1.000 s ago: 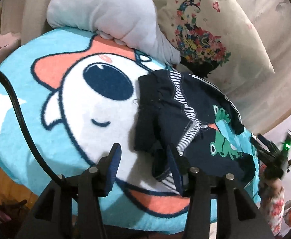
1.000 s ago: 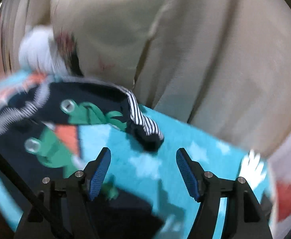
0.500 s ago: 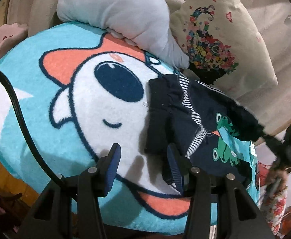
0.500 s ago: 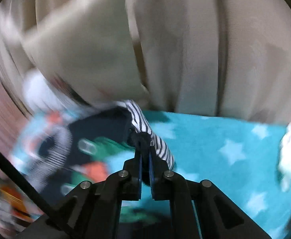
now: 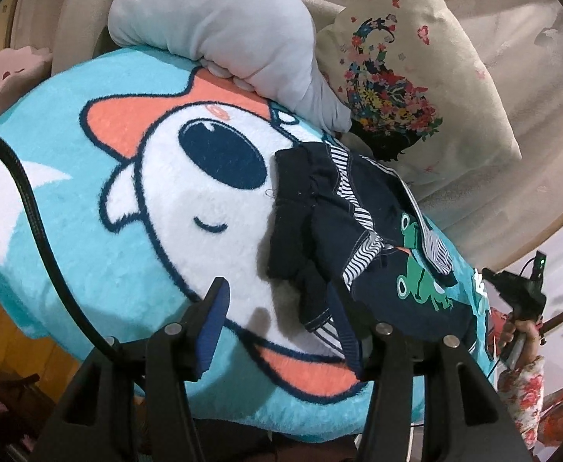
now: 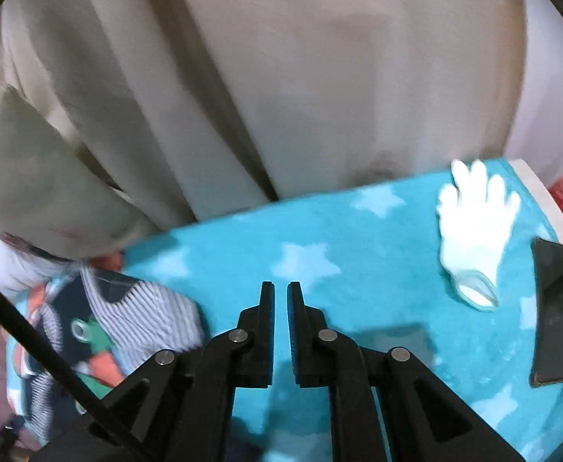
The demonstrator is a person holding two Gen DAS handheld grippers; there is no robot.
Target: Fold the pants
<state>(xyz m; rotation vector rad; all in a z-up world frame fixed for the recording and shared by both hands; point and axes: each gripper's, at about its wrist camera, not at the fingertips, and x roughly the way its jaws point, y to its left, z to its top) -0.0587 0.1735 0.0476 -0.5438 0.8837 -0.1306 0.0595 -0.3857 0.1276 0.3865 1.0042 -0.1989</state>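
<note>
A: Where are the pants (image 5: 362, 231) lying?

B: They are lying crumpled on the blue blanket (image 5: 100, 254), partly over the white cartoon face printed on it. They are dark navy with striped trim and green frogs. From the right wrist view they are sitting at the lower left (image 6: 100, 331), blurred.

A: What is the left gripper (image 5: 281, 319) doing?

B: Its jaws are opening, standing about half wide. A dark hem of the pants is hanging just in front of the right-hand finger (image 5: 345, 331), but the pads are not pressing on it.

A: And the right gripper (image 6: 280, 296)?

B: Its jaws are nearly together and just beginning to part, with nothing between them. It is hovering over bare blanket (image 6: 320, 231), beside the pants.

A: Anything else nearby?

B: A grey pillow (image 5: 223, 30) and a flowered cushion (image 5: 416, 77) are leaning behind the pants. A white glove (image 6: 474, 227) and a dark phone (image 6: 553, 312) are resting on the blanket's far right.
</note>
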